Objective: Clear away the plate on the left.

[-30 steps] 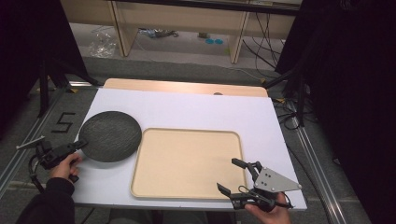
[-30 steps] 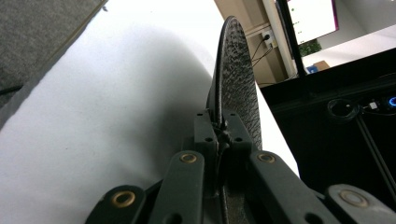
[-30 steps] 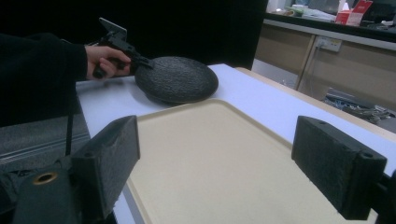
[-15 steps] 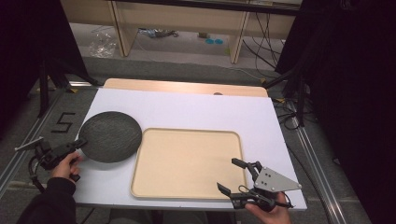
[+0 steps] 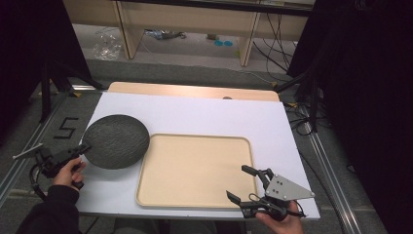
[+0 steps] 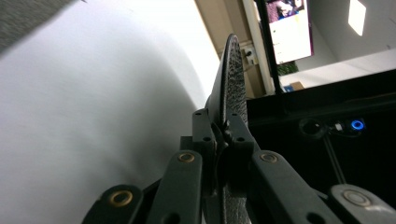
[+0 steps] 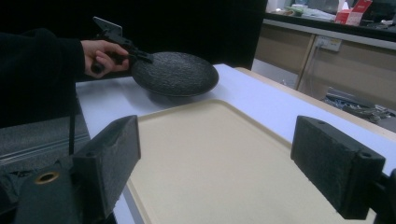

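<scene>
Two tools, left tool (image 5: 84, 147) clamped on dark plate (image 5: 117, 141) rim, right tool (image 5: 244, 183) wide open, empty, over tray (image 5: 195, 168) corner

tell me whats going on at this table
A person works two handheld claws over a white table top. The left claw is shut on the rim of a round, dark, rough-textured plate, which sits beside a shallow beige rectangular tray, its edge over the tray's left rim. The right claw is open and empty at the tray's near right corner.
</scene>
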`<control>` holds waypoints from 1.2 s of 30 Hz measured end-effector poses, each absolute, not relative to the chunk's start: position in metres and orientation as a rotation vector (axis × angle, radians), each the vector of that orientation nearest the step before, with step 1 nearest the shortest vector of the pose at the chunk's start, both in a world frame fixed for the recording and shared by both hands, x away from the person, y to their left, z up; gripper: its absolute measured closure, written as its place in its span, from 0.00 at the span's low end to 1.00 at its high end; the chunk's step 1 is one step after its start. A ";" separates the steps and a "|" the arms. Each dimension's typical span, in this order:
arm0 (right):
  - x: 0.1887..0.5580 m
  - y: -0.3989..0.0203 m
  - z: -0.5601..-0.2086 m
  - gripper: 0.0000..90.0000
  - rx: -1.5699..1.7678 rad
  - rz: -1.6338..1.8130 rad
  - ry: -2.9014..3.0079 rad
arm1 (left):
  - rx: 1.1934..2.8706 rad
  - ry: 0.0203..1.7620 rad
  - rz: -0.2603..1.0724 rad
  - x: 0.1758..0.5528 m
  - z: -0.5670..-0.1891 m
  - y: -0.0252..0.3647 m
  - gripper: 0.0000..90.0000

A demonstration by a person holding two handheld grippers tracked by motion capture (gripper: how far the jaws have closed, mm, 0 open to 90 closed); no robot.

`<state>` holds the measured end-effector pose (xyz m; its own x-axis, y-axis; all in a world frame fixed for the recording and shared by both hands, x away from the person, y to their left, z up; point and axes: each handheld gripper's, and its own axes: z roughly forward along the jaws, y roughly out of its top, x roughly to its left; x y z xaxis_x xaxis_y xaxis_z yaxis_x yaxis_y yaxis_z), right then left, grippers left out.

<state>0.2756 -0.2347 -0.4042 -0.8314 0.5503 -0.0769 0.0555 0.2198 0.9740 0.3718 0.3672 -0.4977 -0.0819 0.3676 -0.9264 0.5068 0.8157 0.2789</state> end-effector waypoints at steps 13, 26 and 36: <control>0.275 -0.236 -0.404 0.19 0.569 1.627 2.101 | 0.774 1.633 -0.233 0.379 -0.487 0.331 0.94; 0.275 -0.236 -0.404 0.19 0.568 1.624 2.106 | 0.852 1.599 -0.346 0.383 -0.489 0.287 0.92; 0.275 -0.236 -0.404 0.19 0.571 1.626 2.101 | 0.888 1.571 -0.388 0.384 -0.486 0.255 0.92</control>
<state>0.2755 -0.2357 -0.4042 -0.8269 0.5569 -0.0778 0.0643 0.2311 0.9708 0.3838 0.2553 -0.4855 0.0223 0.3186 -0.9476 0.7233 0.6492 0.2353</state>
